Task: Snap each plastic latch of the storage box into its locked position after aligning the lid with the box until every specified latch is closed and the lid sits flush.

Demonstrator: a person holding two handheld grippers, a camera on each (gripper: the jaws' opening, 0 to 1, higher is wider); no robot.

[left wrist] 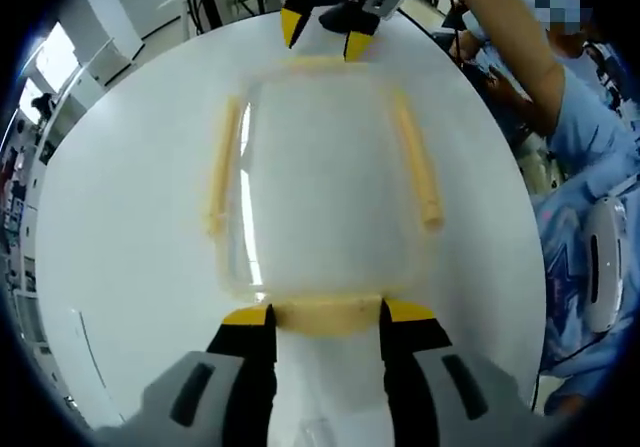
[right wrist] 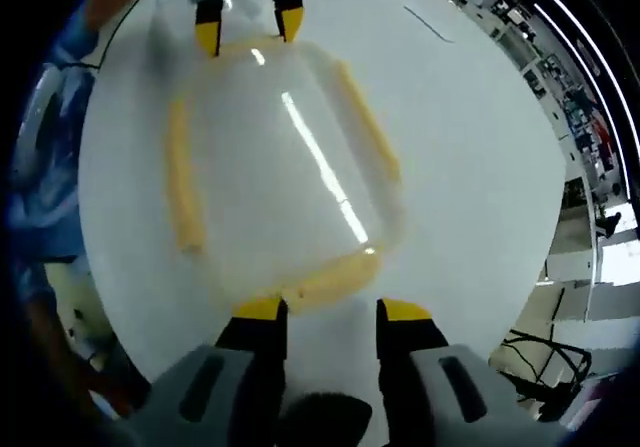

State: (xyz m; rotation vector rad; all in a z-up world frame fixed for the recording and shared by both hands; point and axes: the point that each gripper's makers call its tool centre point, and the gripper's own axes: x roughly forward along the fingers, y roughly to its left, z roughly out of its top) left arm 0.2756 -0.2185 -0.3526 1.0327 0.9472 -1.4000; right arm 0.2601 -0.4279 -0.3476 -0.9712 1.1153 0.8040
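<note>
Storage box [left wrist: 325, 187] sits at frame centre on the white table [left wrist: 130, 227], clear lid [right wrist: 280, 167] on, contents not discernible; four yellow latches [left wrist: 418, 162] line its edges. Left gripper [left wrist: 325, 314] spread at the near latch; right gripper [right wrist: 322, 312] likewise parted at the opposite latch, neither clamping.

No legible text, label, brand, number or sign found in either view. Storage box [left wrist: 325, 182] and its clear lid [right wrist: 285, 157] checked: plain, unmarked. Yellow latches [left wrist: 328, 316] checked: no lettering. White bench [left wrist: 130, 227] checked: bare of print. Background furniture and equipment too small and blurred to read in both views.
</note>
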